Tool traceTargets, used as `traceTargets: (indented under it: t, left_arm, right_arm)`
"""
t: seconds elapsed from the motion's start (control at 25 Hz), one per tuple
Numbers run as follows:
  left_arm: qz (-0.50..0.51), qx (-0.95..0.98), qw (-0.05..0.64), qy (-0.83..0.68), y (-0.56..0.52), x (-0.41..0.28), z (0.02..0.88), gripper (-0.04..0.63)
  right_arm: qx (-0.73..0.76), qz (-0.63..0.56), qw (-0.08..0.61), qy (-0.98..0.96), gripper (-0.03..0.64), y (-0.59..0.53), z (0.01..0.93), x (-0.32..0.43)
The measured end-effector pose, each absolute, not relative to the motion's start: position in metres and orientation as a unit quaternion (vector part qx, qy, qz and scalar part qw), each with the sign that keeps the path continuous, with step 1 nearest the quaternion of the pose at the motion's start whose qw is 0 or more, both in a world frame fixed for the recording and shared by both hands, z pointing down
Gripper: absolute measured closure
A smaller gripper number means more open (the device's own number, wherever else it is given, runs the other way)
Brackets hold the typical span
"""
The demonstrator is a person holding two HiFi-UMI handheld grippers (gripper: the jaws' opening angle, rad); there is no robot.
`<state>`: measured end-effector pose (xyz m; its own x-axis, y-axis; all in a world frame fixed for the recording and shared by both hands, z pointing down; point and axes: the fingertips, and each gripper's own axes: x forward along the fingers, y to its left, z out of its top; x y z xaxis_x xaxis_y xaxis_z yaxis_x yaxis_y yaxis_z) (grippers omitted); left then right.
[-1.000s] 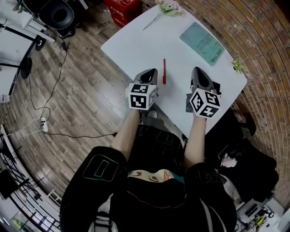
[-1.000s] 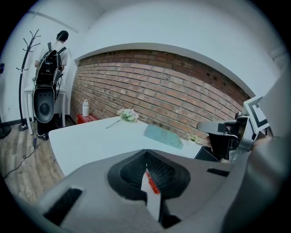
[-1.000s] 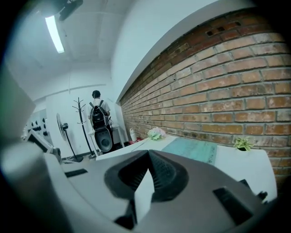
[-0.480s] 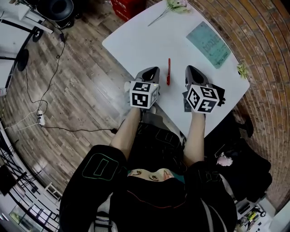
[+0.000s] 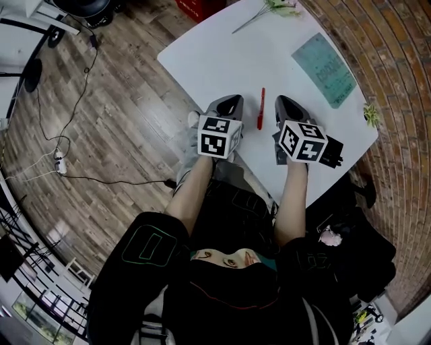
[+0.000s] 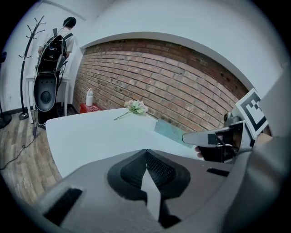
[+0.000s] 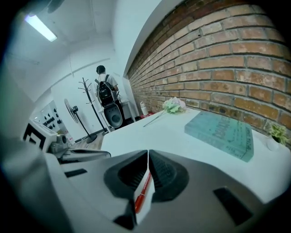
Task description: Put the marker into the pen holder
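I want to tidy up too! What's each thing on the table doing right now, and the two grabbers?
red marker: lying flat on the table, not held.
left gripper: jaws shut, empty.
right gripper: jaws just opening a crack, nothing gripped between them.
green book: closed, lying flat.
flower: lying on its side.

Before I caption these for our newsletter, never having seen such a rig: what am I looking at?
There is no robot here: a person works with two hand-held tongs. The head view looks down from a camera on the person's head. The two gripper views come from cameras riding on the tongs, looking along their jaws. On the white table lie a red marker, a teal book and a flower sprig. Nothing is held: the left tongs are shut and empty, and the right tongs have just been opening a crack, with the marker ungripped.
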<state>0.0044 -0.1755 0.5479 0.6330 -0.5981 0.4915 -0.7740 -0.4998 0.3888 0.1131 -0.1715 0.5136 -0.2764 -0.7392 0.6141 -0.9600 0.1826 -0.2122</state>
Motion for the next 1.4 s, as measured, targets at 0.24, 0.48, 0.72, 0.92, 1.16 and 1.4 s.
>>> traceTargets:
  t: [0.24, 0.48, 0.72, 0.92, 1.16, 1.4]
  left_arm:
    - [0.149, 0.850, 0.305, -0.403, -0.190, -0.003, 0.551, 0.586]
    - [0.159, 0.847, 0.313, -0.400, -0.197, -0.007, 0.560, 0.586]
    - [0.166, 0.843, 0.319, -0.400, -0.206, -0.013, 0.569, 0.586]
    - [0.167, 0.839, 0.326, -0.402, -0.215, -0.020, 0.573, 0.586]
    - [0.168, 0.836, 0.334, -0.403, -0.222, -0.025, 0.580, 0.586]
    - [0.167, 0.831, 0.342, -0.406, -0.230, -0.033, 0.586, 0.586]
  right_arm:
    - [0.562, 0.313, 0.211, -0.736, 0.598, -0.181, 0.536, 0.103]
    - [0.555, 0.329, 0.246, -0.724, 0.581, -0.187, 0.560, 0.099]
    - [0.545, 0.351, 0.267, -0.713, 0.563, -0.192, 0.580, 0.096]
    - [0.535, 0.361, 0.297, -0.703, 0.557, -0.196, 0.593, 0.093]
    - [0.523, 0.362, 0.341, -0.692, 0.546, -0.199, 0.608, 0.089]
    - [0.528, 0.360, 0.362, -0.678, 0.545, -0.202, 0.616, 0.094]
